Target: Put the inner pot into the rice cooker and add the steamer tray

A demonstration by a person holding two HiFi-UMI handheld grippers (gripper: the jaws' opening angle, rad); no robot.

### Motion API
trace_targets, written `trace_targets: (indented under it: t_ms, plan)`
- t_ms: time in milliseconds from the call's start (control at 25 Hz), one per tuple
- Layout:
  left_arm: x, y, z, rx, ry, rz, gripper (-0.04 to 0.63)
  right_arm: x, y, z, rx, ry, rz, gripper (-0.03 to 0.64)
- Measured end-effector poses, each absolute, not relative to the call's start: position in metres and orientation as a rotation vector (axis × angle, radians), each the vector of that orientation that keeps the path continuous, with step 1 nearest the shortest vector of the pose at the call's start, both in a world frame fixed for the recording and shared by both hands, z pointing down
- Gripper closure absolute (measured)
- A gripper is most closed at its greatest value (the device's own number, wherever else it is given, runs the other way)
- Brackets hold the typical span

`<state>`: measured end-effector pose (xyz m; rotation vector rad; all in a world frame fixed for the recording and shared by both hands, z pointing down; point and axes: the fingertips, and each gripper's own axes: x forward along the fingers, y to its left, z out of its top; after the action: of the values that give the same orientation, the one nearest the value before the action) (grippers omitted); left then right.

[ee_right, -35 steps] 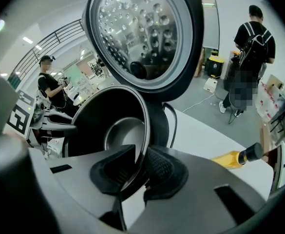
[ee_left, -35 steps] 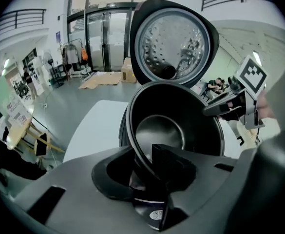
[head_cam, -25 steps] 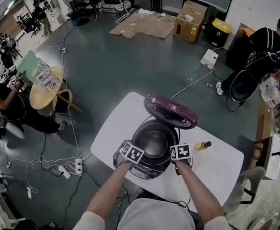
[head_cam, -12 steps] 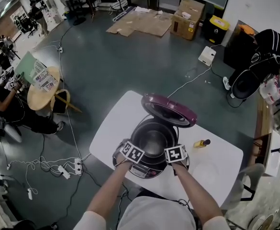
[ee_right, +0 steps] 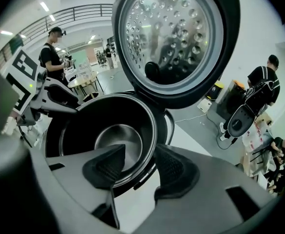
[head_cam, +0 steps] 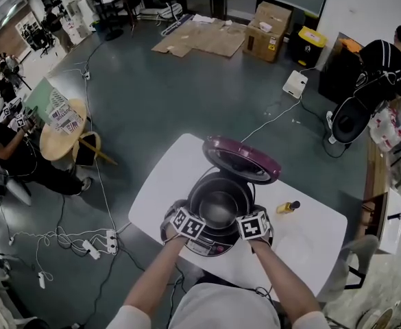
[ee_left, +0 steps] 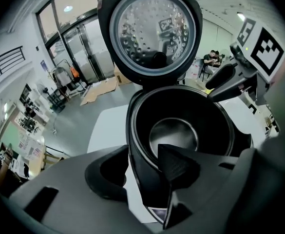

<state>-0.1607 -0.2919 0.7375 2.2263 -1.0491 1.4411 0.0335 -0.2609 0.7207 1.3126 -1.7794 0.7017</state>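
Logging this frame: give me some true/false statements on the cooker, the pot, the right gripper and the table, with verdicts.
1. The cooker has its lid open. True.
2. The pot is inside the cooker. True.
3. The right gripper is clamped on the pot's rim. False: its jaws have just been opening and stand apart, with the rim between them but not gripped.
4. A steamer tray sits in the pot. False: the pot is empty, and no steamer tray is in view.
5. A small yellow bottle is on the table. True.
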Motion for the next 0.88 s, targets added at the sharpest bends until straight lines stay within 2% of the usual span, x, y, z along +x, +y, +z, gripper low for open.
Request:
trace_targets:
  t_ms: [160,880]
  plan:
    - [-0.16,-0.29,0.724,2.268,-1.078,1.381,0.426,0.032,-0.256,0.717,1.323,-1.815,0.683,0.408]
    - [-0.138,-0.255,0.674,2.359,-1.113,1.105,0.436,0.044,-0.232,0.67,1.403,-1.912,0.625,0.437]
